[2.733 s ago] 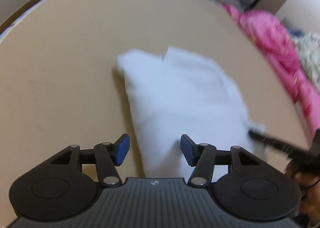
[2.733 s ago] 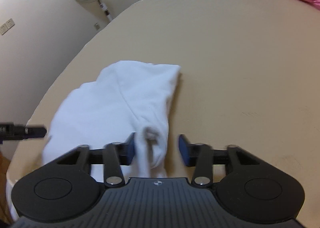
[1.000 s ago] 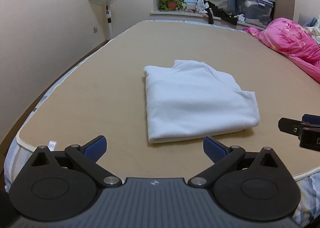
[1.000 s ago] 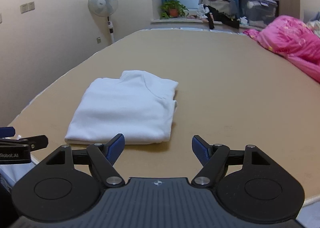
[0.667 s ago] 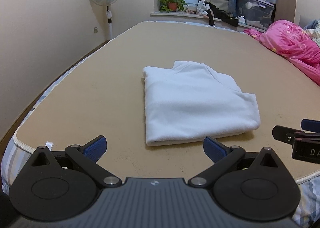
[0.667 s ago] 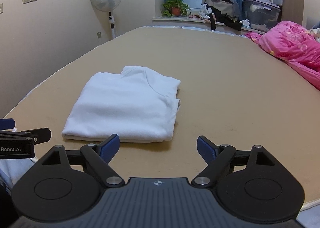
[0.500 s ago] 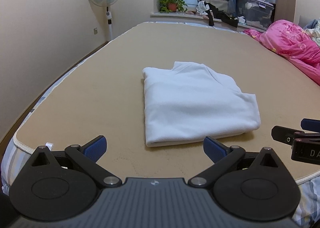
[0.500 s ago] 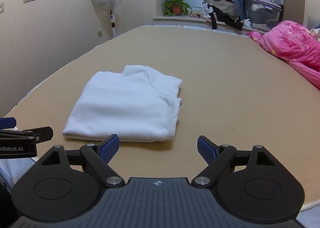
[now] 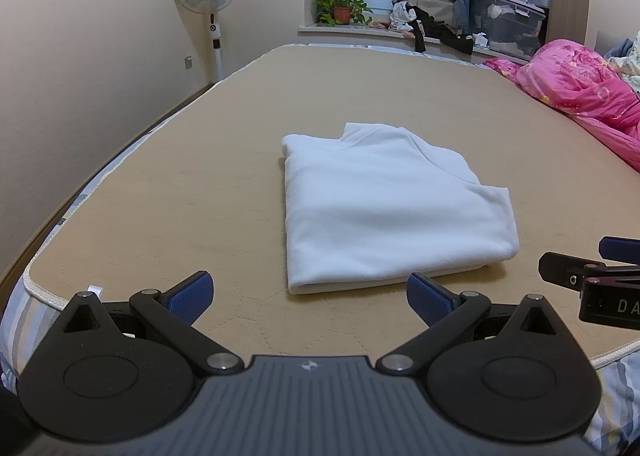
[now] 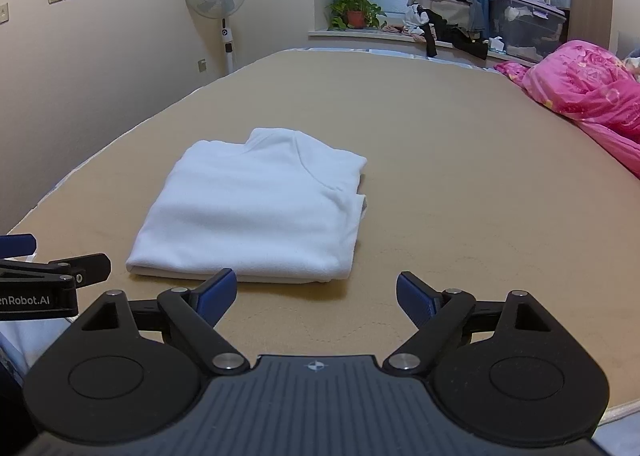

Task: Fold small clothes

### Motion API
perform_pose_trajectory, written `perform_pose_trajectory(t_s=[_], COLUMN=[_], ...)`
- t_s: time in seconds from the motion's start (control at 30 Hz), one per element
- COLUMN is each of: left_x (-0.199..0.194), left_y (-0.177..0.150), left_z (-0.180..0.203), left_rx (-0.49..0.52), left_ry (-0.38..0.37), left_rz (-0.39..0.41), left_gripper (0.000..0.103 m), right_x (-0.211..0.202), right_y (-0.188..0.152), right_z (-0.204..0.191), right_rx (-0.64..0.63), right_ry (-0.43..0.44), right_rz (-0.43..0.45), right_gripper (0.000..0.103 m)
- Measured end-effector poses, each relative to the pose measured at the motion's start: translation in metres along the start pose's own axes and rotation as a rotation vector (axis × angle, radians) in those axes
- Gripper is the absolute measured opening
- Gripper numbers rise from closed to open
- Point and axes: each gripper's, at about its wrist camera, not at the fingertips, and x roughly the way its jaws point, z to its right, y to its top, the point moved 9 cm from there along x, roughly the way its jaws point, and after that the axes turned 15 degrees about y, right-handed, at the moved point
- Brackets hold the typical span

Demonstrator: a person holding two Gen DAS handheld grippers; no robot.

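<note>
White top [image 9: 384, 207] is folded into a neat, flat rectangle, collar end pointing toward the far window. It's lying near the front edge of the tan mattress [image 9: 200, 191], nothing touching it.

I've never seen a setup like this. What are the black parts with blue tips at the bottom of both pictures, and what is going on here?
Those are two hand-held grippers, one in each of a person's hands, each with a camera looking along its fingers. One picture is from the left hand-held gripper, the other from the right hand-held gripper; each also shows the other's tip at its edge. Both stand open and hold nothing; the right one's jaws have just been opening. On the tan bed lies a folded white garment, with a pink quilt to the right.
</note>
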Motion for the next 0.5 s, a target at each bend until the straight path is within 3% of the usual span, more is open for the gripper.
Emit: perform_pose_trajectory(t_s=[0.5], left_x=[0.0033], left_y=[-0.0003], left_z=[-0.0001], left_rx=[0.008], left_ry=[-0.012], left_rz=[0.010], left_gripper=[0.103], right_x=[-0.0001], right_y=[-0.0011], right_z=[0.0010], right_rx=[-0.011], right_ry=[0.006], right_rz=[0.001], right_gripper=[0.088])
